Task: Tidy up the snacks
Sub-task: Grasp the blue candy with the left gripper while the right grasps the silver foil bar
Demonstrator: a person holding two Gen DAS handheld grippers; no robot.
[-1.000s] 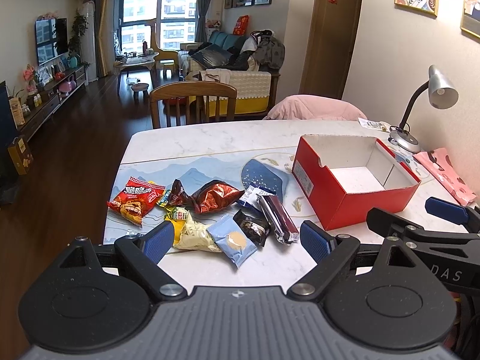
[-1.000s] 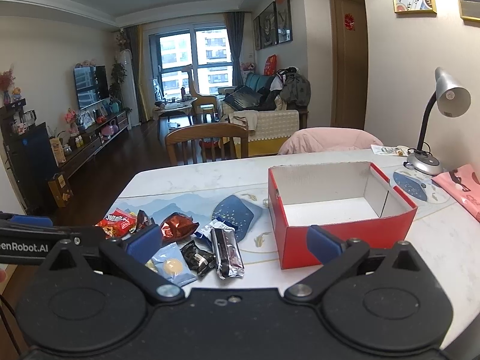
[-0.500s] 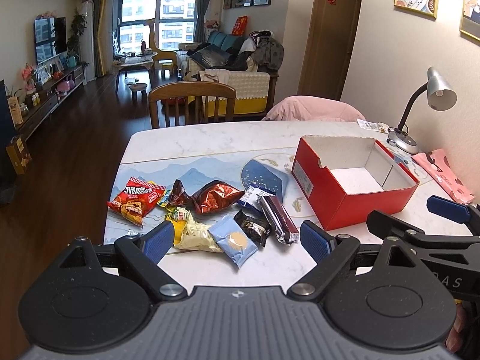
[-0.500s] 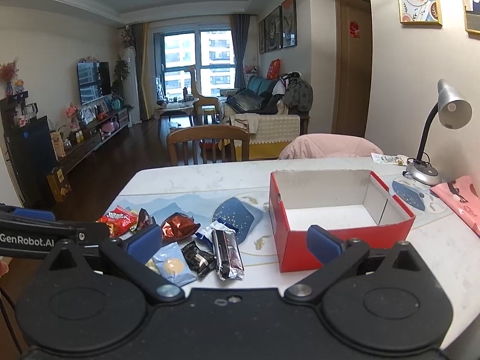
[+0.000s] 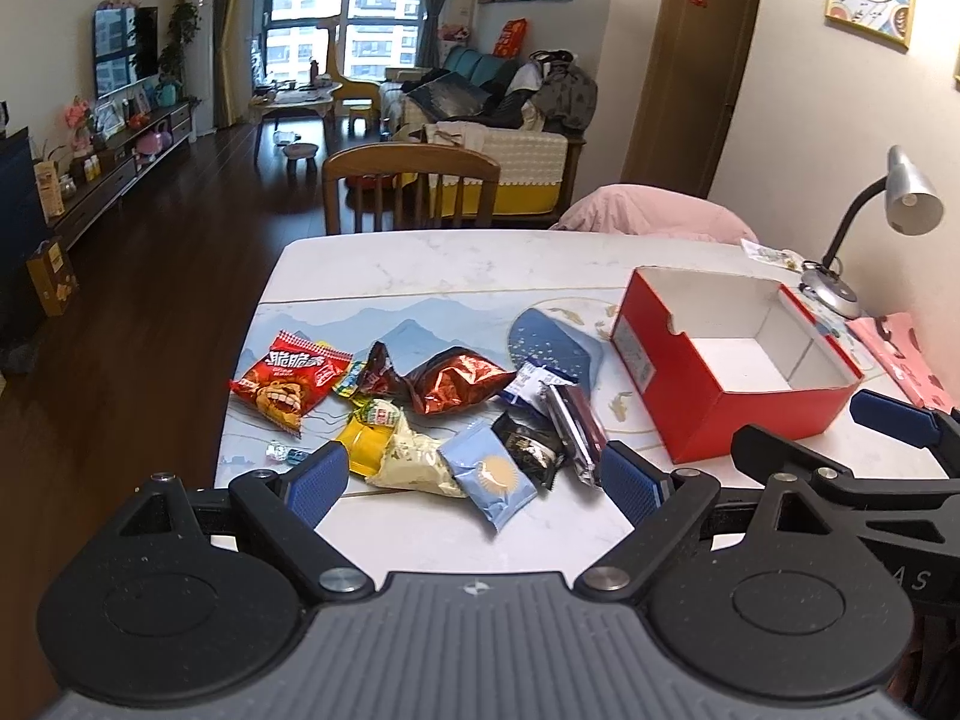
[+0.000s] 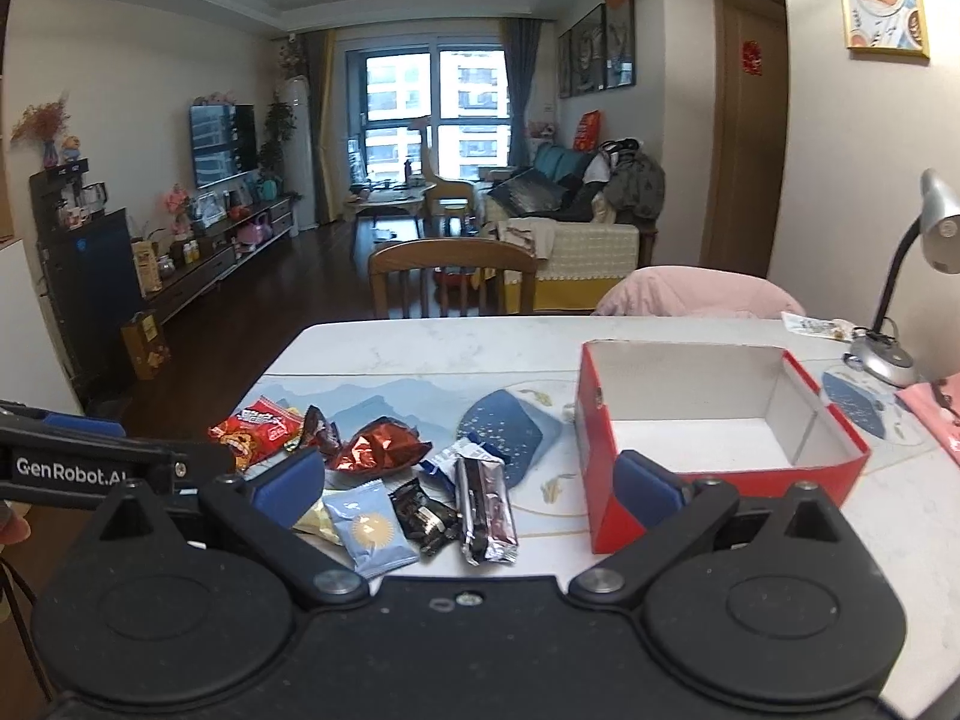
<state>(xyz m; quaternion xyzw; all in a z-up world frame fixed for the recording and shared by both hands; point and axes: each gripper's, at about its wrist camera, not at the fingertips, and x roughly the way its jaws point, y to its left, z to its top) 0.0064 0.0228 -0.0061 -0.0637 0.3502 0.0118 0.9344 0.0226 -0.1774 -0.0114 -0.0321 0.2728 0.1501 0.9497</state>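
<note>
Left of the red box (image 5: 732,396), light, crinkly snack packets (image 5: 444,420) suit edge pinches; both grippers' fingers (image 5: 315,483) gape wide, empty.

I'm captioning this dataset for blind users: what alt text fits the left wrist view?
The open left gripper hovers above a scatter of snack packets on a white table, with an empty red box to their right. The right gripper reaches in from the right edge; a living room lies beyond.

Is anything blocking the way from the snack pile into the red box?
Nothing visible does. The red box is open-topped and empty, just right of the snack pile; only bare table lies between them.
</note>
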